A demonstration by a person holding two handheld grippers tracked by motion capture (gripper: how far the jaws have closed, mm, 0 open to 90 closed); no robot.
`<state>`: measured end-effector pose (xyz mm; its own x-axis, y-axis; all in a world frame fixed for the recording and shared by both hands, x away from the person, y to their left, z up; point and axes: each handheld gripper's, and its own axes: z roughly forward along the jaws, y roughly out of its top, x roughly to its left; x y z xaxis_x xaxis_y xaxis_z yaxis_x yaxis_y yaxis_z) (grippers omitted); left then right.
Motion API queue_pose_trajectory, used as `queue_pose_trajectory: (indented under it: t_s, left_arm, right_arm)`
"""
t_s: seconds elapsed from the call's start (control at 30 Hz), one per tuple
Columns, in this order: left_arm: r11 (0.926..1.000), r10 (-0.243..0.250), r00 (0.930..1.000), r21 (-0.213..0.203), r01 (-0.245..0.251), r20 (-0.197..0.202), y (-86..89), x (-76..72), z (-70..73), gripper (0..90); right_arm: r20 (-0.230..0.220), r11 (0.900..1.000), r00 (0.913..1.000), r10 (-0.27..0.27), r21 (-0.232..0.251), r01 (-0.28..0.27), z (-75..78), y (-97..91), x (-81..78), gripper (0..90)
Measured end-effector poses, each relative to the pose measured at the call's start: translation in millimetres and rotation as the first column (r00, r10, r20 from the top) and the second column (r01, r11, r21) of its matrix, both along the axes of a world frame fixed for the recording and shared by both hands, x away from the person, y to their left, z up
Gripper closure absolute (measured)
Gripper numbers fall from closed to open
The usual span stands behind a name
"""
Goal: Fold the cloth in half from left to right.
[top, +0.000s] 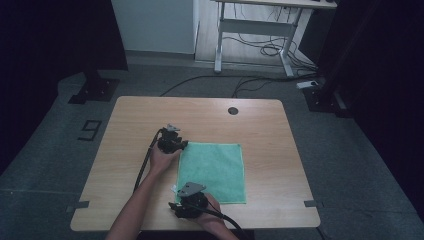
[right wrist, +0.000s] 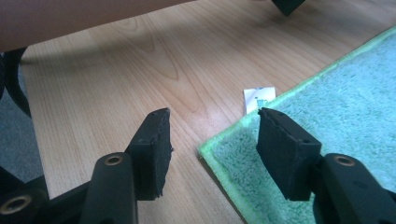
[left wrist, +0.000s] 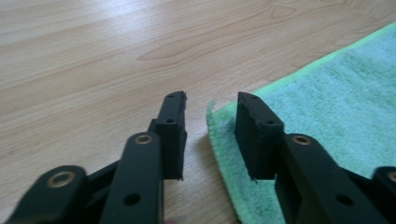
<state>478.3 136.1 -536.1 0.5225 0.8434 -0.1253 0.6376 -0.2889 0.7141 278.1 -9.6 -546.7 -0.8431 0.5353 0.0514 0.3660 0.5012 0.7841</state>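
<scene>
Green towel (top: 214, 171) flat on table (top: 130, 120), right of centre. Left gripper (left wrist: 211, 105) jaws apart, straddling far-left corner, no pinch yet. Right gripper (right wrist: 212, 116) jaws apart astride near-left corner, by white tag (right wrist: 258, 97). Prob. light, soft, floppy, grippy terry; sags w/o support. Take by corners, pinch hem edge.

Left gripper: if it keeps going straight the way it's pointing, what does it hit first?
Probably the near corner of the green towel. The left gripper has its jaws open astride that corner, one jaw over the bare wooden table, one over the cloth. Depth is unclear, so it may meet the tabletop almost together with it.
</scene>
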Motion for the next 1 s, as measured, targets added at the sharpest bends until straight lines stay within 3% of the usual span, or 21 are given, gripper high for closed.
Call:
queue_pose_trajectory:
  t_s: [0.5, 1.0]
  left_arm:
    - [1.0, -0.006, 0.9999, -0.003, 0.006, -0.015, -2.7, 0.7, -3.5, 78.9]
    - [0.9998, -0.017, 0.9997, 0.005, 0.017, -0.015, -5.7, -0.5, -3.9, 87.8]
  right_arm:
    - [0.009, 0.999, 1.0, 0.002, -0.046, -0.002, -1.6, 1.4, -2.3, 53.3]
    - [0.032, 0.9929, 0.9952, -0.093, -0.072, 0.095, -1.3, -0.3, -1.3, 75.7]
